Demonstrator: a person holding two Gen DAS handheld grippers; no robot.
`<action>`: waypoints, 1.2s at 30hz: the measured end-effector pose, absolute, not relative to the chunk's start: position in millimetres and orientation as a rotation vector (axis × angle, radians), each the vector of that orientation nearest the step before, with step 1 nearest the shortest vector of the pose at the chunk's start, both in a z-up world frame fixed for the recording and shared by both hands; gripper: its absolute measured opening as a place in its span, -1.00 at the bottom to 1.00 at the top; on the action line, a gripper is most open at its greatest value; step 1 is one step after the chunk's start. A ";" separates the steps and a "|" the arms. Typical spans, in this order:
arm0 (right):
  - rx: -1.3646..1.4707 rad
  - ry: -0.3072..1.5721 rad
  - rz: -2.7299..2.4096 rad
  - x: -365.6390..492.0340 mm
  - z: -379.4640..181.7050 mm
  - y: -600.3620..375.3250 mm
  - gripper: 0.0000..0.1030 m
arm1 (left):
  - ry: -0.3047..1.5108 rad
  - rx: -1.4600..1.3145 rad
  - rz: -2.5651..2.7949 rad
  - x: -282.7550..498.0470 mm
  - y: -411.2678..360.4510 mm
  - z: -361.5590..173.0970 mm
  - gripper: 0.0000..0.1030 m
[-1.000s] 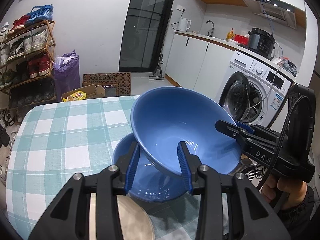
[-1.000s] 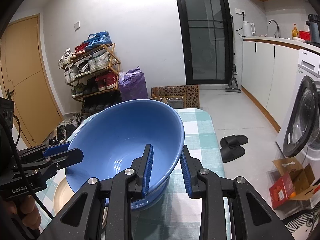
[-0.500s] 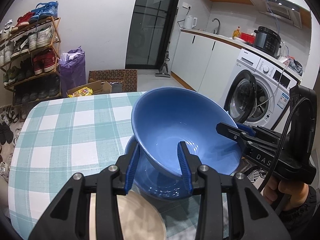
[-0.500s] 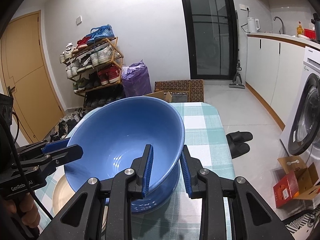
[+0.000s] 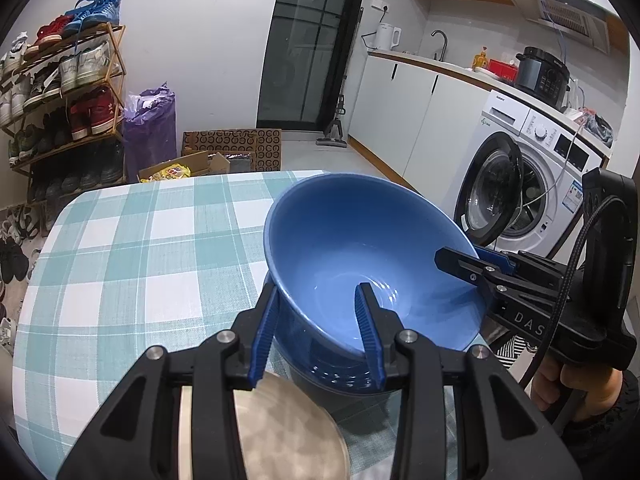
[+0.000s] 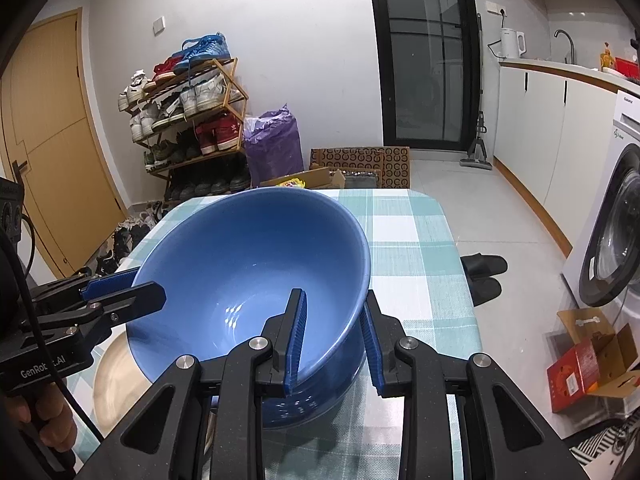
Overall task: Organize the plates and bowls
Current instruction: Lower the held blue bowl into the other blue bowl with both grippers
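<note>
A large blue bowl [image 5: 352,248] is held between both grippers, one jaw of each inside its rim and one outside. My left gripper [image 5: 316,336] grips its near-left rim; my right gripper [image 6: 332,336] grips the opposite rim and shows in the left wrist view [image 5: 476,268]. The bowl [image 6: 248,264] sits low into a second blue bowl [image 5: 340,376] standing on the checked tablecloth [image 5: 140,248]; only the lower bowl's wall [image 6: 312,400] shows. A beige plate [image 5: 288,428] lies on the cloth beside the bowls, also in the right wrist view [image 6: 116,380].
The table's right edge [image 6: 460,264] drops to the floor with slippers [image 6: 484,272] and a washing machine [image 5: 528,184]. A shoe rack [image 6: 188,120] and a purple bag [image 6: 276,144] stand beyond the table's far end.
Both grippers have lowered the held blue bowl down into the second blue bowl; it now covers most of the lower bowl.
</note>
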State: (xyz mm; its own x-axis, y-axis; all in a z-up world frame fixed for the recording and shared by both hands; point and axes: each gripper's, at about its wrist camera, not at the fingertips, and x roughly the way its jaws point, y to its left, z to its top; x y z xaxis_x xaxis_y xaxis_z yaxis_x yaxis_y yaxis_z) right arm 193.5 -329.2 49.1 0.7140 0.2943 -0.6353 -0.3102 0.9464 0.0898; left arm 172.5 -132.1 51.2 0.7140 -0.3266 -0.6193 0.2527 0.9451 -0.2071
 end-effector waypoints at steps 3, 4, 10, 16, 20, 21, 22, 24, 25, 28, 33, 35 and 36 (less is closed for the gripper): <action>-0.031 0.702 0.330 194.3 44.5 -326.3 -0.47 | 0.710 -0.092 -0.313 173.3 -134.0 46.7 -0.27; -0.031 0.705 0.329 194.6 42.2 -326.0 -0.47 | 0.710 -0.086 -0.310 173.5 -135.0 45.5 -0.27; -0.040 0.725 0.326 197.2 32.0 -321.1 -0.47 | 0.713 -0.058 -0.290 175.7 -137.8 39.0 -0.27; -0.059 0.732 0.318 196.5 24.7 -318.2 -0.47 | 0.722 -0.041 -0.278 177.3 -139.4 32.0 -0.27; -0.068 0.735 0.313 196.6 23.6 -316.2 -0.47 | 0.729 -0.034 -0.274 178.7 -140.9 28.7 -0.27; -0.071 0.735 0.311 196.6 22.9 -315.5 -0.47 | 0.729 -0.030 -0.272 178.7 -141.4 27.9 -0.27; -0.075 0.735 0.309 196.6 22.4 -314.6 -0.47 | 0.729 -0.024 -0.269 178.8 -142.2 27.3 -0.27; -0.084 0.737 0.304 197.4 20.1 -313.6 -0.47 | 0.729 -0.017 -0.263 179.5 -143.1 25.6 -0.27; -0.084 0.739 0.304 196.7 19.3 -314.0 -0.47 | 0.732 -0.016 -0.261 179.9 -143.6 24.7 -0.27; -0.088 0.748 0.305 197.2 15.5 -311.6 -0.47 | 0.739 -0.014 -0.258 180.8 -143.3 21.9 -0.27; -0.093 0.753 0.303 198.6 13.0 -308.7 -0.47 | 0.747 -0.013 -0.256 182.0 -143.3 18.5 -0.27; -0.097 0.752 0.300 199.1 12.2 -307.0 -0.47 | 0.747 -0.008 -0.255 182.2 -143.9 17.8 -0.27; -0.098 0.752 0.299 198.8 12.3 -307.7 -0.47 | 0.747 -0.006 -0.255 182.1 -144.3 17.3 -0.27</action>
State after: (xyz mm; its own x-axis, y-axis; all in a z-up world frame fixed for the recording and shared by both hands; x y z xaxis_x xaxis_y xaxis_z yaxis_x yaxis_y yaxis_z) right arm 198.8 -307.7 12.3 0.6901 0.2326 -0.6853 -0.3020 0.9531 0.0194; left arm 182.1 -144.3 17.3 0.7043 -0.2312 -0.6712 0.2269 0.9692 -0.0958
